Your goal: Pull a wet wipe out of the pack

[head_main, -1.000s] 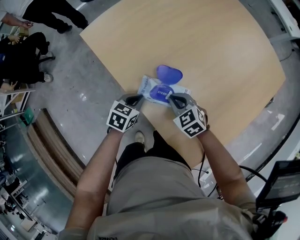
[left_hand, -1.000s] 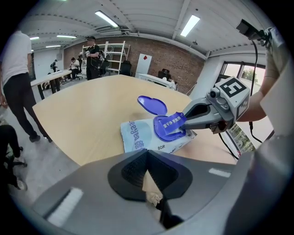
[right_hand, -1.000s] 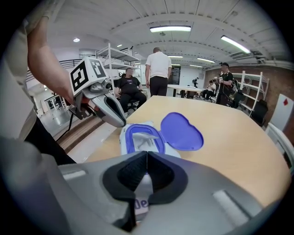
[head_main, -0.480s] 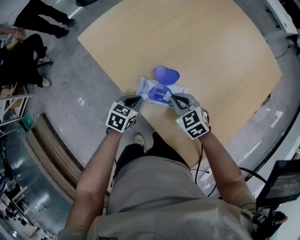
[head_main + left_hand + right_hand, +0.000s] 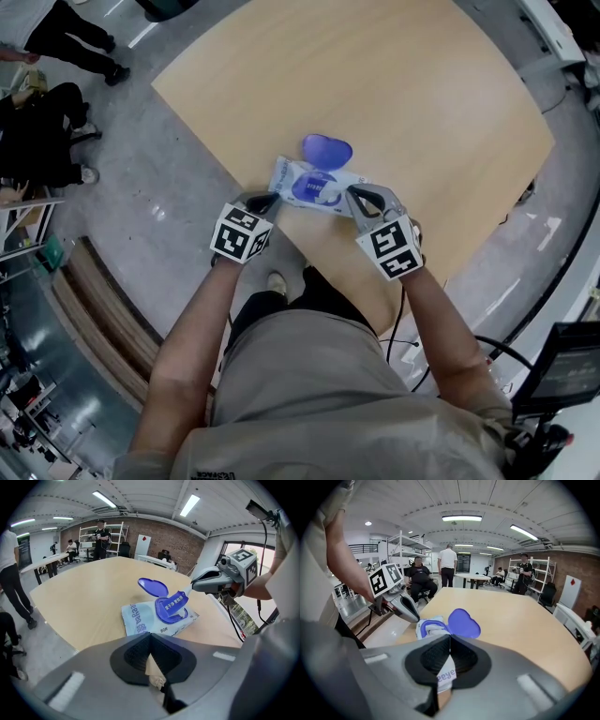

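A white and blue wet wipe pack (image 5: pixel 298 178) lies near the front edge of the wooden table (image 5: pixel 422 94), its purple lid (image 5: pixel 326 148) flipped open. My left gripper (image 5: pixel 275 198) is shut at the pack's left edge (image 5: pixel 420 622) and seems to pinch it. My right gripper (image 5: pixel 352 193) is shut on the end of a blue printed seal label (image 5: pixel 171 604). The label rises as a curved strip from the pack's oval opening (image 5: pixel 169 617) to the right gripper's tip (image 5: pixel 193 586). A white printed piece (image 5: pixel 446 674) shows in the gap of the right jaws.
The table's front edge (image 5: pixel 281 234) runs just under both grippers, with grey floor beyond it. Several people (image 5: pixel 447 564) stand or sit at other tables and shelves (image 5: pixel 401 545) far behind. A monitor (image 5: pixel 562 370) stands at lower right.
The right gripper has lifted and drawn back a little, peeling the blue label higher off the pack. The left gripper and the pack have stayed put.
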